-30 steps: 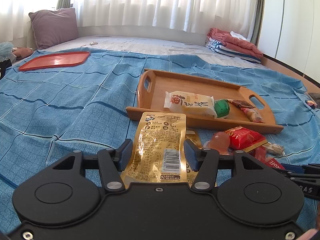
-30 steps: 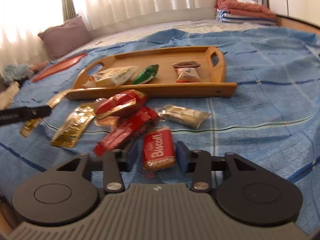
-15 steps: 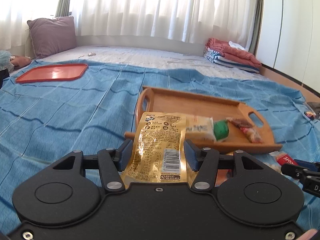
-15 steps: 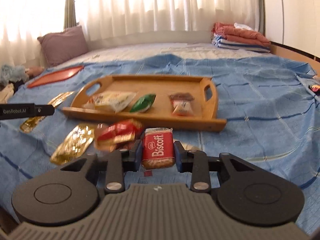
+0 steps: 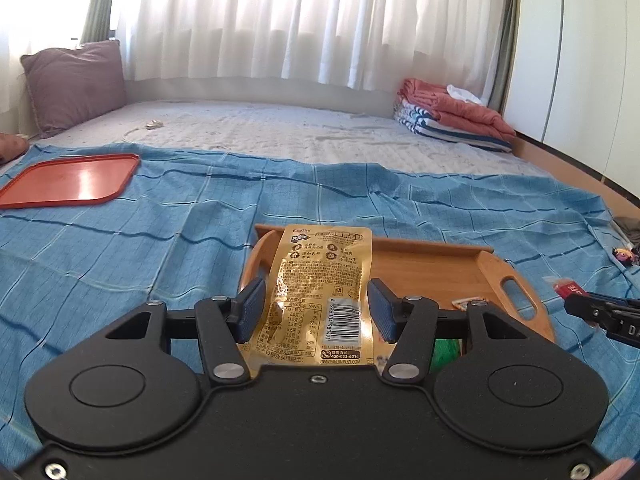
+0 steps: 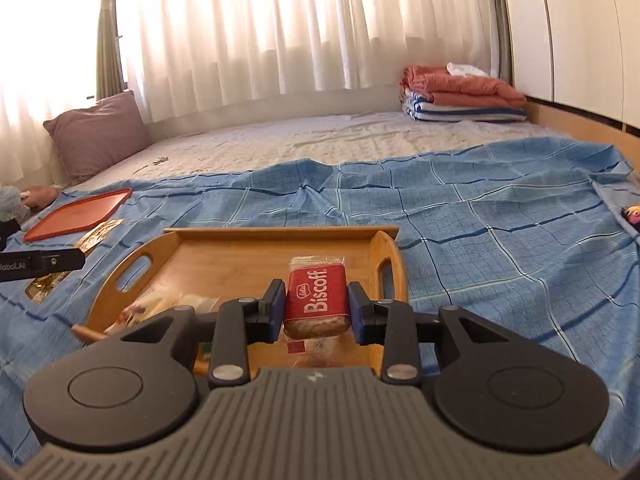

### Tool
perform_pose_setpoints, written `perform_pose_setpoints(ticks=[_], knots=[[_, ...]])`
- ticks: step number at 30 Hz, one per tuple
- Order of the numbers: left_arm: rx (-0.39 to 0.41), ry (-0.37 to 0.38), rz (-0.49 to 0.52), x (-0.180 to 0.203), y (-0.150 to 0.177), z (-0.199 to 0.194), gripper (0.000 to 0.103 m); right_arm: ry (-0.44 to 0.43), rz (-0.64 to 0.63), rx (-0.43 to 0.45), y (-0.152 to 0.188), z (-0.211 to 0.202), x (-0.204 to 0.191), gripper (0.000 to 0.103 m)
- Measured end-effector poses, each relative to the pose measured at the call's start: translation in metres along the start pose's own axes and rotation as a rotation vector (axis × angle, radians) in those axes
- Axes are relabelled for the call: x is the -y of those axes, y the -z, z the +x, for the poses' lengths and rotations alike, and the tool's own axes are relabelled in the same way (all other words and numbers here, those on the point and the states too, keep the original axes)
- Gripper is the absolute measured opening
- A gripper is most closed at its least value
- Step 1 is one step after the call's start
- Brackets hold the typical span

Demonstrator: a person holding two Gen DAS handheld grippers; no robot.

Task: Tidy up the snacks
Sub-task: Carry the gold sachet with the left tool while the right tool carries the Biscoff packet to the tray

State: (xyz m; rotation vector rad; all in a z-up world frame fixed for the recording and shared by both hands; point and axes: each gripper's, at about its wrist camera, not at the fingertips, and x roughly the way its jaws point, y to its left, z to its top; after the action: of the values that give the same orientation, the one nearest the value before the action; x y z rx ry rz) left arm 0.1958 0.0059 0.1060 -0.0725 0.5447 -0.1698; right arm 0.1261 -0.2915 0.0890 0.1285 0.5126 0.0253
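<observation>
My left gripper is shut on a gold snack pouch and holds it upright over the near left end of the wooden tray. My right gripper is shut on a red Biscoff packet and holds it above the wooden tray, near its right handle. A pale packet lies on the tray's near left, partly hidden by my right gripper. A green packet shows behind my left gripper's fingers. The right gripper's tip shows at the right edge of the left wrist view.
A red flat tray lies on the blue checked cloth at the far left. A purple pillow stands at the back left, folded blankets at the back right. A gold pouch shows beside the left gripper's tip.
Both grippers have risen and moved forward over the wooden tray with their packets. The loose snacks on the cloth have dropped out of view below them.
</observation>
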Motion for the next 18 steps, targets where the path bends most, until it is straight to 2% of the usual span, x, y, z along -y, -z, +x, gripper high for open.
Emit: perform_pose_setpoints(ticks=[7,13,18], knots=[[-0.103,-0.015,-0.027,0.004,-0.027,0.072,0.053,0.013,0.075,-0.089,-0.028,0.066,0.020,0.038],[-0.171,-0.078,-0.025,0.003,-0.020,0.116,0.053,0.047,0.070,-0.173,-0.027,0.110,0.021,0.038],[-0.198,-0.094,-0.033,0.001,-0.012,0.133,0.053,0.072,0.034,-0.209,-0.021,0.131,0.018,0.038]])
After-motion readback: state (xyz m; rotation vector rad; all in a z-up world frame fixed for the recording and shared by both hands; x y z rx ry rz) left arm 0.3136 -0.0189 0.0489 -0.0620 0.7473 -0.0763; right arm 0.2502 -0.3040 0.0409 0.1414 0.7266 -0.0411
